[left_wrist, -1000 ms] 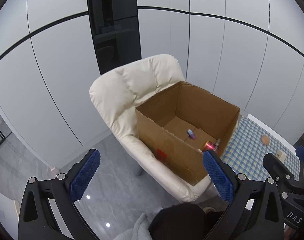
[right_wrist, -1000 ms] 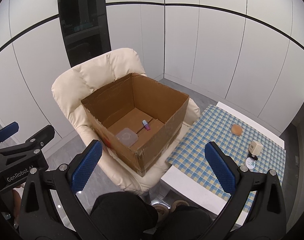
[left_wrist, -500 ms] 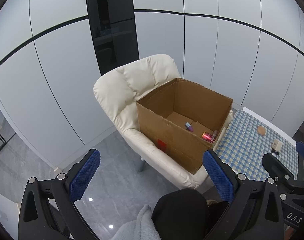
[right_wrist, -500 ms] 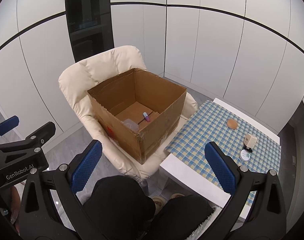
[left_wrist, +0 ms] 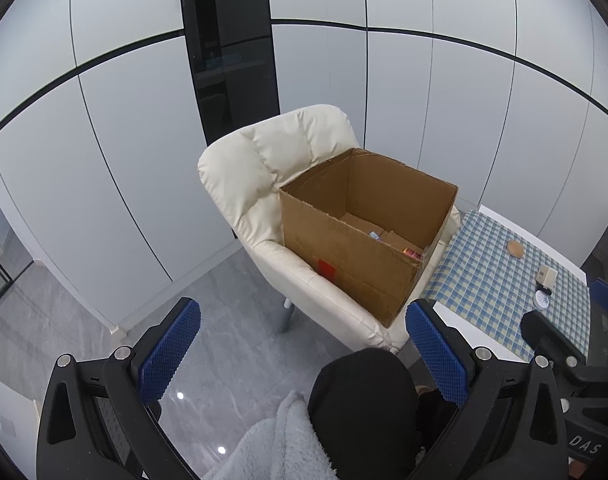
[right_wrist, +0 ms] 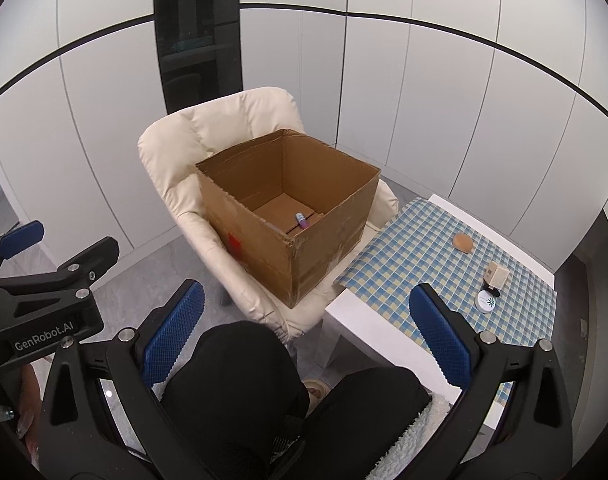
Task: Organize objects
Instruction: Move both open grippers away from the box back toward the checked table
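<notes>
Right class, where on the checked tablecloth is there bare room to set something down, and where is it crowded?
The checked tablecloth is bare across its whole half nearest the cardboard box. The far right edge is crowded: a round tan object, a small beige cube and a white round tin beside it.

Cardboard box on cream chair

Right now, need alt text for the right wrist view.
An open cardboard box sits on a cream armchair, a small purple tube inside. Right of it, a checked table holds three small items. The right gripper hangs empty, jaws wide.
</notes>
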### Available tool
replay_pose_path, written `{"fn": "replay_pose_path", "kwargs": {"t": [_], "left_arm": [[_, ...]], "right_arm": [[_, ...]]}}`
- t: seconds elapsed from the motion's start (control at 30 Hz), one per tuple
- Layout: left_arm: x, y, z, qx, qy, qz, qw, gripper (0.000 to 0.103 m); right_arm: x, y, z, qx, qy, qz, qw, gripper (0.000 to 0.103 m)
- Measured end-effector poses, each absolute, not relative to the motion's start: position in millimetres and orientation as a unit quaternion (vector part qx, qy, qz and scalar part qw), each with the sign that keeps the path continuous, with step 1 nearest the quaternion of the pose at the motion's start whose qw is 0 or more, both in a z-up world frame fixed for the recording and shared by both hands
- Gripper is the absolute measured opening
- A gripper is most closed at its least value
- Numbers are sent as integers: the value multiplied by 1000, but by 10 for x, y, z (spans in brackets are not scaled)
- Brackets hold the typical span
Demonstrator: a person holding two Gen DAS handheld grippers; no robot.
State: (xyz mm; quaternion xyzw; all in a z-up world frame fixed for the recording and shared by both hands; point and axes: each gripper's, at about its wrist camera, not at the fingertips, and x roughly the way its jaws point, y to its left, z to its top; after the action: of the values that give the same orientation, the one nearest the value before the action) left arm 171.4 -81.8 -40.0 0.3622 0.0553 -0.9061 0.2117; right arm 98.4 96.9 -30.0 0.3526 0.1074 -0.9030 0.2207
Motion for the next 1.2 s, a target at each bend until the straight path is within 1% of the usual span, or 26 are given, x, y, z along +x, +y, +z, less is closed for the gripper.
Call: {"fn": "replay_pose_path", "kwargs": {"t": [0.33, 1.2], "left_arm": [[1902, -718, -404, 361, 50, -909, 203, 103], [1832, -682, -440, 374, 46, -904, 203, 103]], "right_arm": [[1170, 1067, -348, 360, 99, -901, 222, 103], [1170, 1137, -463, 375, 89, -898, 213, 103]]}}
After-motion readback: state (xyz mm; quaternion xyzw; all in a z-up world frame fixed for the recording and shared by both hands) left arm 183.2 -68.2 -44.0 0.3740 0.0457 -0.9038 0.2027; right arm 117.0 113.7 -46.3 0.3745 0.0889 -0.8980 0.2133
